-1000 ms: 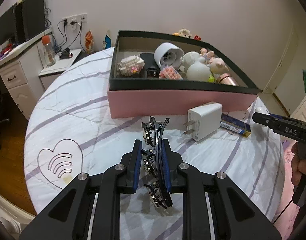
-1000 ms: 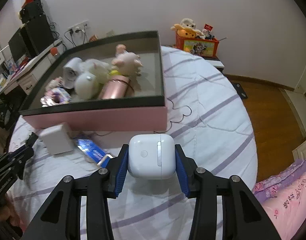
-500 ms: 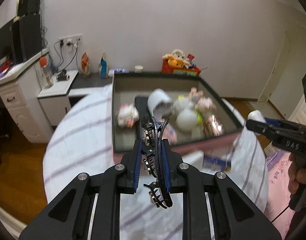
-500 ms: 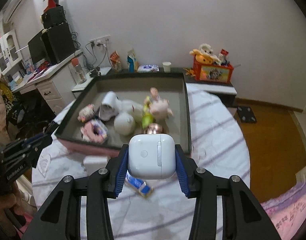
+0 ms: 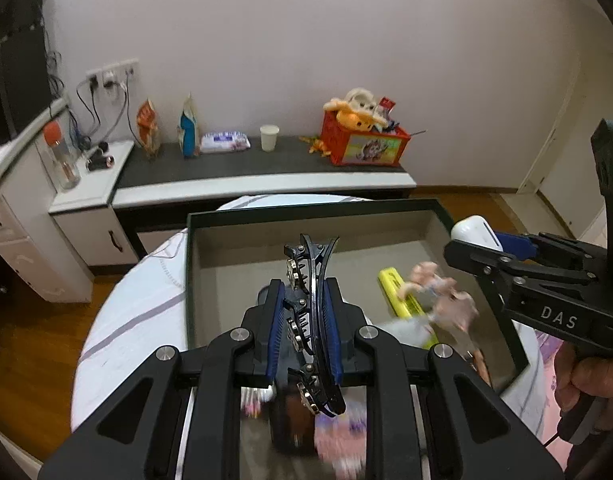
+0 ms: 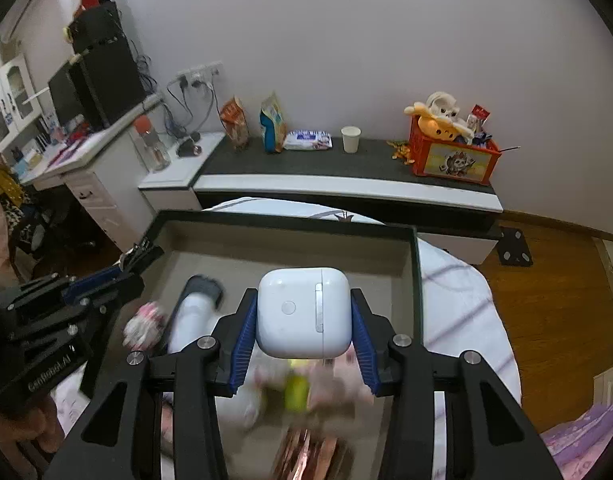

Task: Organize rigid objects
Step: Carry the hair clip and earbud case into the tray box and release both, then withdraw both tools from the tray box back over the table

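Both hands have been travelling from the quilted table surface up and over the open box: a second ago the hair clip and the case were hanging above the striped white cloth in front of the pink box wall, and now they are hovering above the box's grey interior.

The left gripper (image 5: pixel 304 320) is squeezing fully shut on a black curved plastic hair clip with metal teeth (image 5: pixel 310 316), which is standing nearly upright between the blue pads. The right gripper (image 6: pixel 304 322) is standing partly closed, clamping a glossy white rounded earbud case (image 6: pixel 304 312) across its flat sides.

The dark-rimmed cardboard box (image 6: pixel 282 222) is now filling the lower part of both views, its contents blurring beneath: a white cylinder with a dark end (image 6: pixel 192 312), a yellow bar-shaped object (image 5: pixel 402 296) and a pale pink figurine (image 5: pixel 446 300).

The clip is probably light and stiff, but thin and springy, with teeth that could snag; gripping across its spine at mid-length, as now, looks steady. The case is likely smooth, hard and slippery, with rounded corners, so pads on the broad flat faces are the safest hold. Neither looks fragile, though dropping them from this height could knock the things below.

The wall, the low shelf and the red toy crate (image 5: pixel 364 146) are now showing where the box wall was earlier.
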Demonstrator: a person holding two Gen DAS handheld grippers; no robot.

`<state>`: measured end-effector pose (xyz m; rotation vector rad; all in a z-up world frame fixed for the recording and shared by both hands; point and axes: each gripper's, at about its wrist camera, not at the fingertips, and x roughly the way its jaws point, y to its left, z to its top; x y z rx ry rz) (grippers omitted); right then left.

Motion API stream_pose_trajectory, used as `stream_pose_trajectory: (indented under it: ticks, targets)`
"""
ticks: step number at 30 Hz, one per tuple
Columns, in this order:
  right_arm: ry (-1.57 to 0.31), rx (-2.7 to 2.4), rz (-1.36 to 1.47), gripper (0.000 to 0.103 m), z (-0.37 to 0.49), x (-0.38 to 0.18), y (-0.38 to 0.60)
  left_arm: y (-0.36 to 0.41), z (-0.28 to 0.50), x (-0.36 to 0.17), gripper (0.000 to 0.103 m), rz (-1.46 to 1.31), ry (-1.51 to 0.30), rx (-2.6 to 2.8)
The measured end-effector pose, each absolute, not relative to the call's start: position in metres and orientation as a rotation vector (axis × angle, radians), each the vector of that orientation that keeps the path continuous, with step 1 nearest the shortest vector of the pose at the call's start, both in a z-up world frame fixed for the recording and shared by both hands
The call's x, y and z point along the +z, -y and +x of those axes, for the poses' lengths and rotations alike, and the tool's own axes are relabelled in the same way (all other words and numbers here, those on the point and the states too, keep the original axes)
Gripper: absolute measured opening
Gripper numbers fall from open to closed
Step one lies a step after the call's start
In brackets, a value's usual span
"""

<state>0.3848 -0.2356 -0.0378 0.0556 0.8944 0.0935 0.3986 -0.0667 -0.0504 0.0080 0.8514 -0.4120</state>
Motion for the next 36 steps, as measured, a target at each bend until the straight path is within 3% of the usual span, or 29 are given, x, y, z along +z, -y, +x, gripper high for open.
stream_pose_trajectory:
  ticks: [8, 22, 23, 24, 26, 28, 30, 33, 36]
  targets:
    - [-0.990, 0.086, 0.042, 0.045, 0.438, -0.069, 0.237, 0.086, 0.446, -0.075, 0.019, 0.008, -0.923, -0.399]
    - [-1.094, 0.061, 0.026, 0.045, 0.464, -0.099, 0.238, 0.099, 0.465, -0.095, 0.021, 0.053, -0.996, -0.370]
    - [-1.102, 0.063, 0.019, 0.047, 0.464, -0.101, 0.237, 0.099, 0.465, -0.095, 0.026, 0.058, -1.000, -0.361]
    - [-1.100, 0.064, 0.021, 0.050, 0.464, -0.100, 0.236, 0.100, 0.465, -0.096, 0.044, 0.063, -1.003, -0.352]
    - [-1.083, 0.056, 0.032, 0.075, 0.462, -0.098, 0.239, 0.099, 0.465, -0.095, 0.067, 0.077, -0.998, -0.325]
    - [-1.060, 0.036, 0.038, 0.079, 0.460, -0.093, 0.244, 0.097, 0.462, -0.092, 0.075, 0.078, -0.989, -0.320]
    - [-1.059, 0.041, 0.055, 0.079, 0.459, -0.090, 0.247, 0.094, 0.461, -0.091, 0.094, 0.080, -0.987, -0.306]
    - [-1.053, 0.035, 0.053, 0.081, 0.454, -0.086, 0.248, 0.094, 0.455, -0.086, 0.099, 0.076, -0.986, -0.317]
    - [-1.056, 0.028, 0.053, 0.090, 0.448, -0.084, 0.249, 0.093, 0.448, -0.079, 0.101, 0.062, -0.993, -0.325]
